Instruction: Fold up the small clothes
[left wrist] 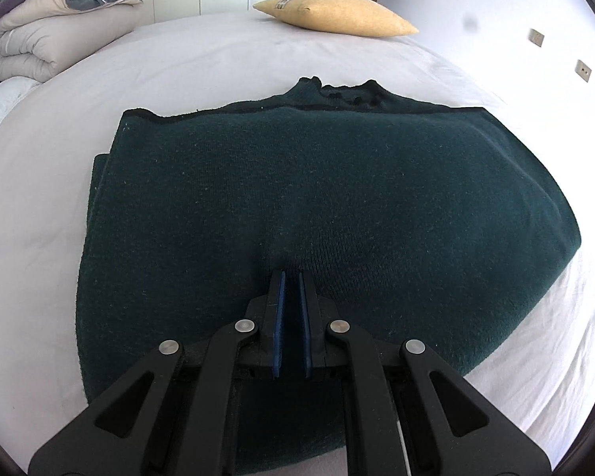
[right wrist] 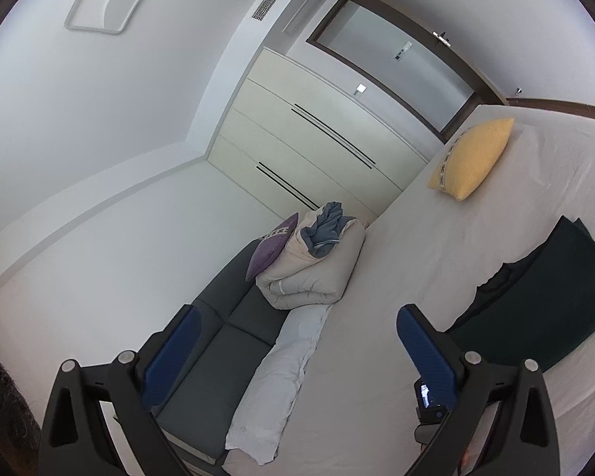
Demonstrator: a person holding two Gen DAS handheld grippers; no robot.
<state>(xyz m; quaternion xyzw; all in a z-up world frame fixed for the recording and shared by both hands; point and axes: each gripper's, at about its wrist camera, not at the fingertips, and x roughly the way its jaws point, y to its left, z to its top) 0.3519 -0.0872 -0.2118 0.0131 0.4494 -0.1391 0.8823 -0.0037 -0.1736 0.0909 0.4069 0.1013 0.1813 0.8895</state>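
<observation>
Left wrist view: narrow-set left gripper presses the dark green knitted sweater, its collar beyond; wide-open right gripper stands apart.

Dark green sweater, white sheet, yellow pillow

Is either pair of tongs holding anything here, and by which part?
Left tongs pinch the green sweater at its near folded edge, mid-width. Right tongs stand open, holding nothing.
</observation>
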